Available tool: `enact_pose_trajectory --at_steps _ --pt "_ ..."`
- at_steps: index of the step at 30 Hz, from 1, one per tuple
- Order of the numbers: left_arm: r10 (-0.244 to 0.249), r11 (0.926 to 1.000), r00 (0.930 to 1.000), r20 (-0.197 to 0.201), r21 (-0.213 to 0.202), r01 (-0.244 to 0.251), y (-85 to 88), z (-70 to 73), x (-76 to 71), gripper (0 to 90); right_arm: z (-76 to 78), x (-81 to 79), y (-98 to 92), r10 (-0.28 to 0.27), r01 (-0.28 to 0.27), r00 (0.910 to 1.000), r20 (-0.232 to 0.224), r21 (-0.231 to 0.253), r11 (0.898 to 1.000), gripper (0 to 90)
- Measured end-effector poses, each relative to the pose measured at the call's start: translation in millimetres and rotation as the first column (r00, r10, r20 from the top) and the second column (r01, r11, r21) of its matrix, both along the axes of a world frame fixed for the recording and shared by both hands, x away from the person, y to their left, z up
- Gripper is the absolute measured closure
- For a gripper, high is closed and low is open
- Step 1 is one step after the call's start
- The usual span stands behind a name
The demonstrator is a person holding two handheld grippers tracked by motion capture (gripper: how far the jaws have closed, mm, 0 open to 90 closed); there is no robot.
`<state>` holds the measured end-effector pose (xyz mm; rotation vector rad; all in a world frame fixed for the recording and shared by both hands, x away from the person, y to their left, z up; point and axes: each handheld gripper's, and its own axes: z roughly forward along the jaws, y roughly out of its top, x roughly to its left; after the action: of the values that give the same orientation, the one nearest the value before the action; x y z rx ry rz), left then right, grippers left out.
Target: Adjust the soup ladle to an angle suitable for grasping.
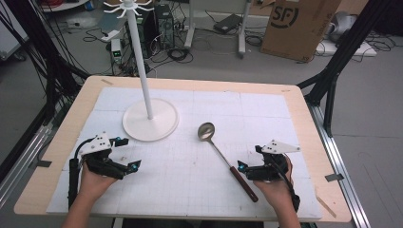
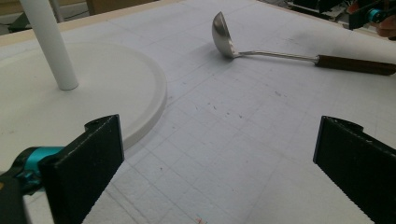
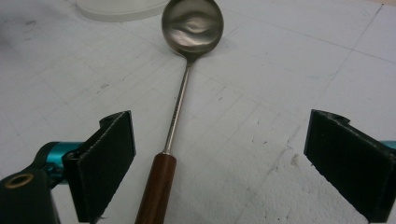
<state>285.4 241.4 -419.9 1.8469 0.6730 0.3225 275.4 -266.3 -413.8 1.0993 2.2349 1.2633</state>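
1. White foam sheeting (image 1: 199, 185), ruled in a faint grid, covers a wooden table (image 1: 52, 156).
2. Left gripper (image 1: 127, 153): held in the person's left hand (image 1: 92, 183) at the near left of the sheet. Jaws stand wide apart with nothing between them; in the left gripper view they frame bare foam and the rim of the stand's base.
3. White stand (image 1: 142, 71): a tall pole on a round disc base (image 1: 151, 124), at the far left-centre of the sheet, just beyond the left gripper. Hooked arms crown the pole.
4. Ladle (image 1: 223, 154): lies flat on the foam right of centre, apart from the disc base. Steel bowl (image 3: 192, 24) faces up at the far end; the dark wooden handle (image 3: 156, 189) runs toward the near right.
5. Right gripper (image 1: 247, 167): held in the right hand (image 1: 280, 190) at the near right. Jaws are spread wide; in the right gripper view the handle lies between them, close by the left jaw. Contact cannot be determined.
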Motion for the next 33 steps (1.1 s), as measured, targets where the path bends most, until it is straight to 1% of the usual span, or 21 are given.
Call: enact_pose_trajectory --at_steps 2,4,7,9,11,12,13,15,18,19,20,21,23,24,25,26,28,30,31,33 --pt "-0.001 1.0000 1.0000 -0.001 0.000 0.001 0.4 0.0 0.3 2.3 -0.6 -0.1 0.5 -0.002 0.002 1.0000 -0.003 -0.010 1.000 7.6" --pt "-0.004 1.0000 1.0000 0.001 -0.004 0.004 0.6 0.0 0.9 2.3 -1.8 -1.4 1.0 -0.002 0.002 1.0000 -0.002 -0.010 1.000 7.6" --pt "-0.010 0.9999 0.9999 0.003 -0.001 0.010 -0.1 0.3 0.9 2.3 -3.3 -2.0 2.3 -0.007 0.007 0.9999 -0.009 -0.033 0.999 7.6" --pt "-0.011 0.9999 0.9999 0.004 -0.008 0.011 -0.6 1.0 0.3 2.3 -2.4 -3.1 4.1 -0.010 0.010 0.9999 -0.008 -0.031 0.999 9.1" --pt "-0.015 0.9998 0.9998 0.009 -0.009 0.015 -0.3 2.0 -0.1 2.3 -1.8 -3.9 7.0 0.006 -0.006 0.9999 -0.009 -0.038 0.999 14.2" --pt "-0.015 0.9998 0.9998 0.009 -0.009 0.015 -0.3 2.0 -0.1 2.3 -1.8 -3.9 7.0 0.006 -0.006 0.9999 -0.009 -0.038 0.999 14.2" --pt "-0.015 0.9999 0.9998 0.012 -0.005 0.016 -0.3 2.2 -0.3 2.3 -1.7 -2.6 12.3 0.021 -0.022 0.9995 -0.022 -0.066 0.998 14.4" --pt "-0.028 0.9996 0.9994 0.023 -0.008 0.028 -0.1 2.5 -0.8 2.3 -0.9 -1.2 15.8 0.032 -0.034 0.9991 -0.027 -0.080 0.996 14.9" --pt "-0.038 0.9993 0.9988 0.029 -0.003 0.039 -0.5 3.3 -1.6 2.3 -1.4 4.4 22.4 0.036 -0.042 0.9977 -0.058 -0.093 0.995 16.8" --pt "-0.038 0.9993 0.9988 0.029 -0.003 0.039 -0.5 3.3 -1.6 2.3 -1.4 4.4 22.4 0.036 -0.042 0.9977 -0.058 -0.093 0.995 16.8" --pt "-0.038 0.9993 0.9989 0.027 -0.004 0.038 -0.8 3.4 -1.8 2.4 -1.9 9.8 28.6 0.043 -0.052 0.9959 -0.079 -0.119 0.992 21.6" --pt "-0.043 0.9991 0.9987 0.026 -0.002 0.043 -1.1 3.6 -2.2 2.3 -2.2 12.2 31.7 0.050 -0.062 0.9946 -0.090 -0.128 0.990 24.7" --pt "-0.046 0.9989 0.9986 0.025 -0.004 0.046 -1.5 3.7 -2.3 2.3 -2.8 16.3 37.7 0.054 -0.070 0.9930 -0.105 -0.155 0.985 26.8" --pt "-0.048 0.9988 0.9986 0.023 -0.005 0.048 -2.0 3.9 -2.7 2.3 -3.3 18.8 41.9 0.054 -0.074 0.9917 -0.117 -0.179 0.981 29.0" --pt "-0.061 0.9981 0.9979 0.021 -0.005 0.061 -4.3 3.7 -3.3 2.3 -3.9 20.5 45.1 0.061 -0.084 0.9906 -0.123 -0.194 0.977 30.8" --pt "-0.065 0.9979 0.9977 0.021 0.002 0.065 -5.7 3.6 -3.5 2.3 -4.4 21.9 47.8 0.068 -0.095 0.9883 -0.137 -0.201 0.975 31.9" --pt "-0.070 0.9975 0.9974 0.017 0.005 0.070 -7.4 3.3 -3.4 2.3 -5.9 24.9 52.1 0.063 -0.096 0.9860 -0.154 -0.217 0.971 33.8" --pt "-0.076 0.9971 0.9970 0.018 0.006 0.075 -8.1 2.9 -3.0 2.3 -7.1 27.5 54.2 0.071 -0.109 0.9821 -0.175 -0.218 0.970 39.3" --pt "-0.076 0.9971 0.9970 0.017 0.005 0.076 -8.2 2.8 -2.9 2.3 -7.5 28.9 55.1 0.075 -0.117 0.9787 -0.191 -0.216 0.969 42.0" --pt "-0.075 0.9972 0.9970 0.017 0.005 0.075 -7.4 3.0 -2.6 2.3 -8.8 31.2 57.3 0.068 -0.114 0.9768 -0.203 -0.228 0.967 45.5"
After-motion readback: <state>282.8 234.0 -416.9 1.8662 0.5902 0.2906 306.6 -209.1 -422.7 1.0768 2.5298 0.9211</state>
